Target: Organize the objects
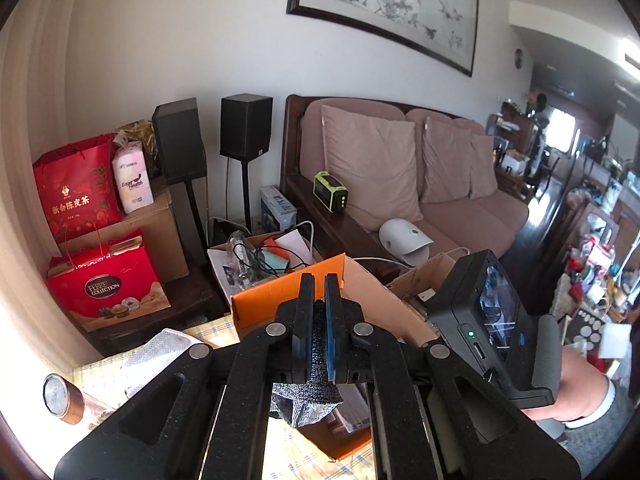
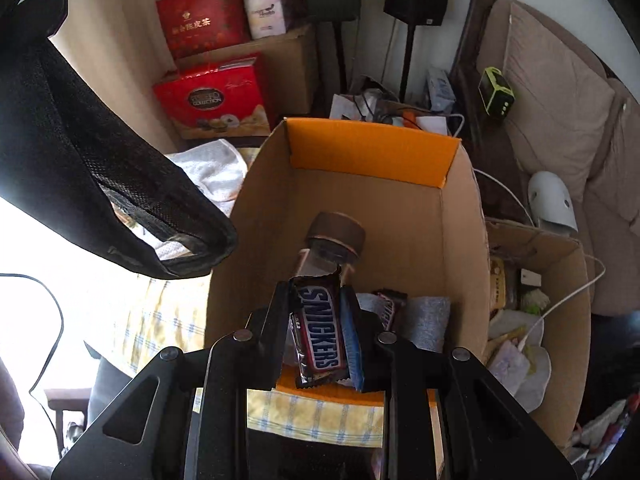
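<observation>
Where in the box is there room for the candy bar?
Bare cardboard floor lies between the jar and the orange flap. The near end is crowded: another candy bar and grey foam. The smaller box is full.

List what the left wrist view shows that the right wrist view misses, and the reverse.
Left wrist only: the framed painting and the left gripper shut on a black mesh pouch.

Right wrist only: the right gripper shut on a Snickers bar, and a jar inside the box.

Both: the orange-flapped cardboard box, red gift bags and sofa.
</observation>
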`<action>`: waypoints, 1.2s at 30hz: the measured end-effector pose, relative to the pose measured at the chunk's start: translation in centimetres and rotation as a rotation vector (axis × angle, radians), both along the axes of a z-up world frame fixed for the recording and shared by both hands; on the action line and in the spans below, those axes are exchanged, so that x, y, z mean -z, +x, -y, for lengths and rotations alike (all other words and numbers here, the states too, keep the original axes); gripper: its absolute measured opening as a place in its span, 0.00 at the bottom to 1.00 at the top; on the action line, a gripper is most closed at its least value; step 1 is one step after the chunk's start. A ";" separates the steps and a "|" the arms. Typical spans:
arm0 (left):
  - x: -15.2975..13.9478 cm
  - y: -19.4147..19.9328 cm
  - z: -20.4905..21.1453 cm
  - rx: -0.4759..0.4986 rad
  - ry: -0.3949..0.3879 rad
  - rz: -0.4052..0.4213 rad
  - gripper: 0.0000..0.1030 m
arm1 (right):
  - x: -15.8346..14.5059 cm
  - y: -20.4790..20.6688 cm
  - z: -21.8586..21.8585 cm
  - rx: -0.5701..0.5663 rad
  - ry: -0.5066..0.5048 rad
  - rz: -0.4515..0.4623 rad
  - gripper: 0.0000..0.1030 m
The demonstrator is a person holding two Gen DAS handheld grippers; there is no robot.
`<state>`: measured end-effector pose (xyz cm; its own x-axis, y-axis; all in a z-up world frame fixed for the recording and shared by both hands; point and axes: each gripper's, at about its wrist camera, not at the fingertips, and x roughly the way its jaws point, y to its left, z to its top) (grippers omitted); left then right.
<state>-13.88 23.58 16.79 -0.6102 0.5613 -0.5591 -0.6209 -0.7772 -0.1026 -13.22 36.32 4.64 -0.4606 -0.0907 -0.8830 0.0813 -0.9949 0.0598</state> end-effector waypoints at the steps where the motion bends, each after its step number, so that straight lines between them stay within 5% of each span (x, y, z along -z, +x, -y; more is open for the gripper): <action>1: 0.1 0.0 -0.7 0.007 -0.005 -0.001 0.04 | 0.2 0.1 -0.7 0.014 0.000 0.004 0.24; 18: -0.8 -2.9 -8.8 0.019 -0.035 -0.039 0.04 | 6.4 -0.9 -6.8 0.153 -0.050 0.083 0.28; 24: 5.2 -7.8 -11.2 -0.010 -0.087 0.107 0.10 | 6.1 -0.4 -6.4 0.157 -0.007 0.053 0.34; 26: 8.4 -9.4 -11.6 -0.028 -0.151 0.167 0.35 | 5.9 -0.2 -6.3 0.153 -0.005 0.050 0.35; 27: 10.0 -10.0 -11.6 -0.037 -0.185 0.183 0.39 | 5.8 -0.2 -6.3 0.147 -0.006 0.049 0.35; 30: 13.0 -10.8 -10.5 -0.083 -0.257 0.202 0.40 | 5.6 0.1 -5.9 0.125 0.010 0.042 0.36; 36: 13.9 -10.4 -6.2 -0.110 -0.198 0.244 0.40 | 5.6 -0.3 -4.9 0.104 0.013 0.023 0.37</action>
<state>-24.25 29.83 2.88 -0.4958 0.3651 -0.7879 -0.5079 -0.8579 -0.0780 -13.48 41.26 -0.97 -0.4465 -0.0318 -0.8942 -0.0236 -0.9986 0.0473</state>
